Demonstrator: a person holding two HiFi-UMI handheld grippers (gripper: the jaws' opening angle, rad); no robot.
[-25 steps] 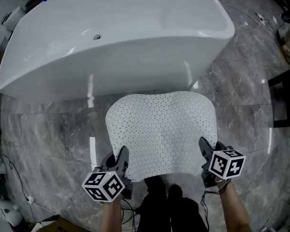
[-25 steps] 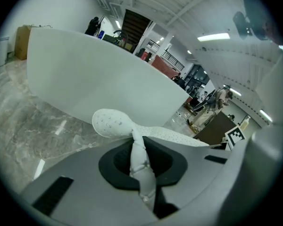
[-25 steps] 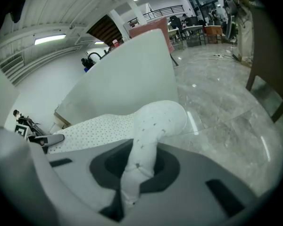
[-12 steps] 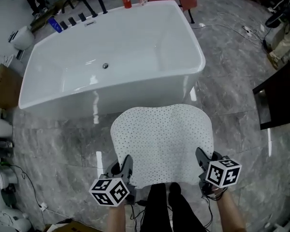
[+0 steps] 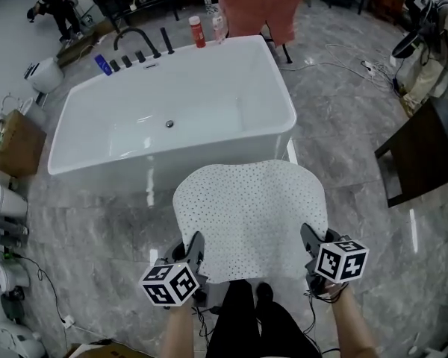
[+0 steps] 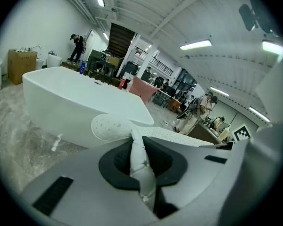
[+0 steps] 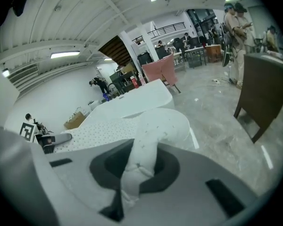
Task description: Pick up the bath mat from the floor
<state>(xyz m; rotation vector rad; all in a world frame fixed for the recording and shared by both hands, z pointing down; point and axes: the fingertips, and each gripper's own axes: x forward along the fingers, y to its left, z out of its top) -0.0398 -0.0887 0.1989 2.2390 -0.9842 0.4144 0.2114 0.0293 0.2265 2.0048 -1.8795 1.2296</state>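
1 white perforated bath mat (image 5: 250,211) spread out between 2 grippers, near left corner pinched in the closed jaws of the left gripper (image 5: 195,250), near right corner pinched by the right gripper (image 5: 310,239), far edge toward 1 white bathtub (image 5: 172,110), grey marble floor (image 5: 97,222) beneath

Left gripper (image 5: 195,243) and right gripper (image 5: 308,236) rise, bath mat (image 5: 250,213) carried up with them. Head view widens: whole bathtub (image 5: 224,80) and pink towel (image 5: 263,10) now show.
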